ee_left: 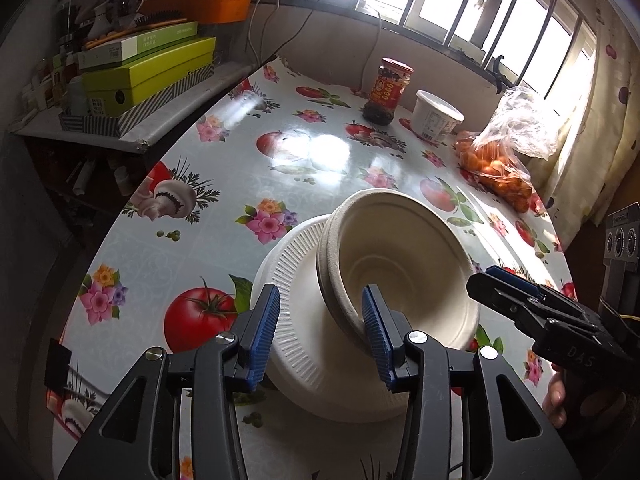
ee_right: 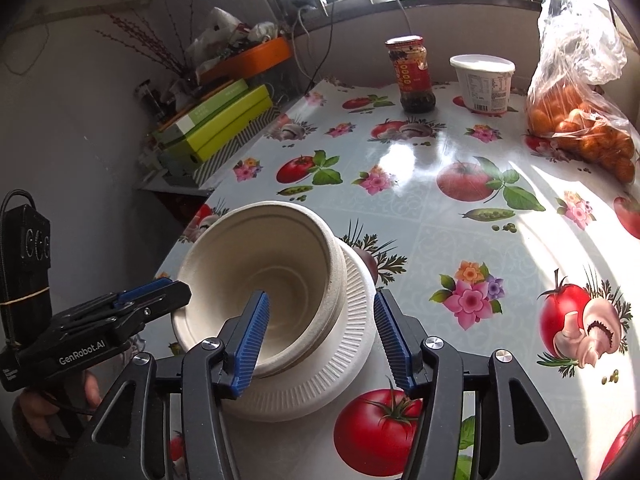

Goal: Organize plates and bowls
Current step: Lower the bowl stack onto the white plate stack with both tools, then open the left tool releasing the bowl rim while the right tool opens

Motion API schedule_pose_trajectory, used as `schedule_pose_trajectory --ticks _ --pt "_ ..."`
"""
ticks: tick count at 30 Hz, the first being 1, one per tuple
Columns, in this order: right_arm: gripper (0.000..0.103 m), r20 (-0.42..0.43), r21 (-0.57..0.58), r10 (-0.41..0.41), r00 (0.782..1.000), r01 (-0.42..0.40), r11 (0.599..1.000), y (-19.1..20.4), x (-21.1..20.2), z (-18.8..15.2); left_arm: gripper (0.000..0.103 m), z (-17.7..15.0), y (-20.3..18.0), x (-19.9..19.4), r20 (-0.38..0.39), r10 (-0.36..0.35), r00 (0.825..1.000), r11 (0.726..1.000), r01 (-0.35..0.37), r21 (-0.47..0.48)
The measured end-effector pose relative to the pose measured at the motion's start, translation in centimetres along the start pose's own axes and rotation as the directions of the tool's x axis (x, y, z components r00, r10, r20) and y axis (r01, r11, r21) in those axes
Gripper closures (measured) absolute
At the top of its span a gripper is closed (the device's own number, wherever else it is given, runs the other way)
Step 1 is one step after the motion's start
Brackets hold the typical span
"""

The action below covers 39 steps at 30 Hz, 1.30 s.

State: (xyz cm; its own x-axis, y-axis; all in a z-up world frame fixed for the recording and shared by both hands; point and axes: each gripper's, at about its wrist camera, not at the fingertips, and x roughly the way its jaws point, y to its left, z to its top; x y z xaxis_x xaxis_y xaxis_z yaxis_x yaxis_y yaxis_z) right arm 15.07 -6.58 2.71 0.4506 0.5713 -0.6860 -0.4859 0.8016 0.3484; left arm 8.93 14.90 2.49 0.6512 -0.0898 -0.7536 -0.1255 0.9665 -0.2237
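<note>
A stack of beige paper bowls [ee_left: 404,264] [ee_right: 260,264] sits tilted on a stack of white ribbed foam plates [ee_left: 304,344] [ee_right: 320,384] near the front of the table [ee_left: 224,248] [ee_right: 440,248]. My left gripper [ee_left: 322,334] is open astride the bowls' near rim: one blue pad lies over the plate's rim, the other inside the bowl, and neither presses. From the other side, my right gripper [ee_right: 323,342] is open too, one pad inside the bowl and one outside the plates. Each gripper shows side-on in the other's view, the right gripper [ee_left: 492,284] and the left gripper [ee_right: 160,296].
A sauce jar [ee_left: 386,92] [ee_right: 414,74], a white tub [ee_left: 434,116] [ee_right: 482,80] and a bag of oranges [ee_left: 496,164] [ee_right: 576,120] stand at the table's far side by the window. Green boxes [ee_left: 148,72] [ee_right: 216,124] fill a shelf at the left.
</note>
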Motion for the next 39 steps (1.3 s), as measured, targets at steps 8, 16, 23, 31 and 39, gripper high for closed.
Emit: schedule_pose_trajectory --ticks 8,16,23,31,39 --pt "0.044 0.094 -0.103 -0.094 0.991 0.104 0.989 1.6 -2.7 -1.5 0.059 -1.6 -1.7 -2.4 0.074 0.101 0.992 0.993 -0.105 0.054" --pt "0.040 0.126 -0.101 -0.118 0.985 0.131 0.986 1.7 -4.5 -3.7 0.059 -3.7 -2.4 -4.0 0.089 0.116 0.989 0.992 -0.121 0.045" --pt "0.032 0.126 -0.109 -0.129 0.984 0.143 0.984 1.9 -5.3 -5.1 0.059 -5.7 -3.8 -4.1 0.103 0.138 0.985 0.986 -0.146 0.084" --pt "0.030 0.103 -0.139 -0.159 0.982 0.173 0.975 2.3 -5.8 -7.3 0.059 -8.1 -5.1 -3.9 0.126 0.148 0.981 0.979 -0.163 0.120" --pt "0.019 0.052 -0.131 -0.150 0.987 0.155 0.979 2.3 -5.4 -9.0 0.059 -9.4 -5.7 -3.6 0.096 0.135 0.986 0.981 -0.147 0.123"
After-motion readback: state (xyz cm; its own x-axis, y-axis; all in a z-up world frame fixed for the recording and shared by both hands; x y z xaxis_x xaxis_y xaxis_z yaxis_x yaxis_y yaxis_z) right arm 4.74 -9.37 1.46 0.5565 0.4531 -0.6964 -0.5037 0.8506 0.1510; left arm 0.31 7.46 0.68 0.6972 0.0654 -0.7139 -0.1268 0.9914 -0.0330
